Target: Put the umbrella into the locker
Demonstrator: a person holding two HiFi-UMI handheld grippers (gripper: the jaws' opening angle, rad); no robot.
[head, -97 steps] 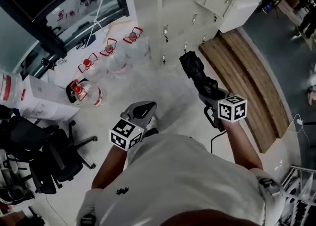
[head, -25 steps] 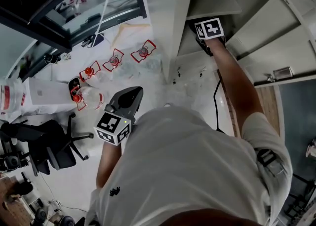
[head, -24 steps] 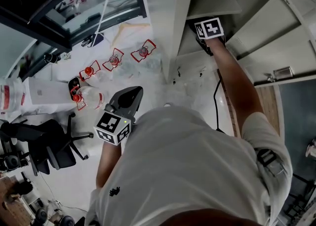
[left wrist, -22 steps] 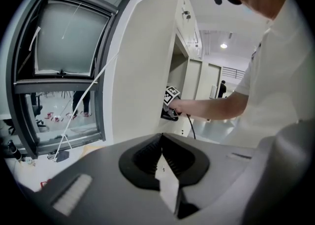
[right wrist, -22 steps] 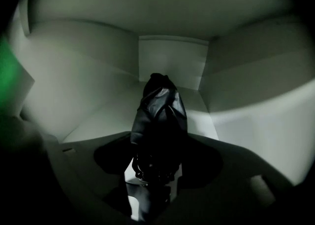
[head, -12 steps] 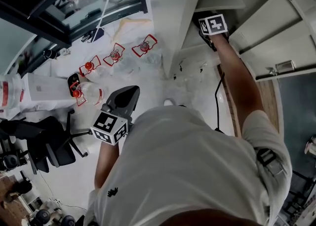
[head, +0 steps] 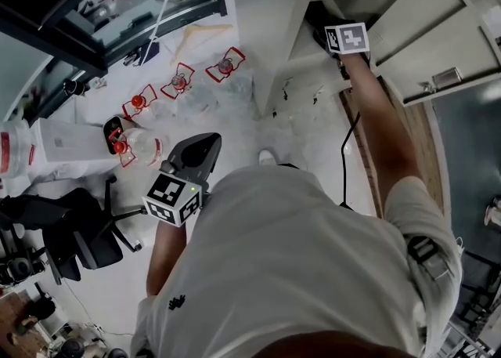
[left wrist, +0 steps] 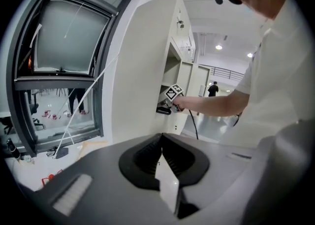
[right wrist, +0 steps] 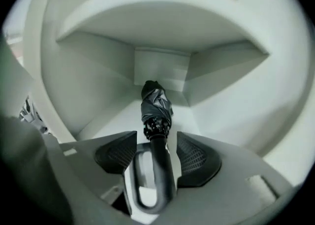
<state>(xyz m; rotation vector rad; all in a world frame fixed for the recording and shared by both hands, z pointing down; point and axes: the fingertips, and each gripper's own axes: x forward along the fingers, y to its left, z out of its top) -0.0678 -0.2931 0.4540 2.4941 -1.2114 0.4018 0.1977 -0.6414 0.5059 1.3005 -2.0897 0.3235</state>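
Right gripper (right wrist: 156, 140): reaching into an open compartment of the locker (right wrist: 98, 86), arm stretched forward. Its two dark pads, ribbed in a fine grid, stand apart. The handle of the umbrella (right wrist: 156, 103) passes between them with a gap on each side, so nothing is clamped.

Umbrella: folded, black, with a crinkled, slightly glossy canopy bunched above a smooth matte cylindrical handle. A grey strap loop (right wrist: 142, 182) hangs at the handle's near end. It lies on the compartment floor with its tip toward the back wall.

Locker: plain, pale, flat panels with a smooth finish and a shelf overhead. Its door (head: 438, 19) is swung wide.

Left gripper (left wrist: 161, 140): held low by the person's side, away from the locker. Its ribbed pads are pressed together with nothing between them.

Floor: clear water bottles (head: 141, 145) with red handles stand near a black office chair (head: 78, 231).
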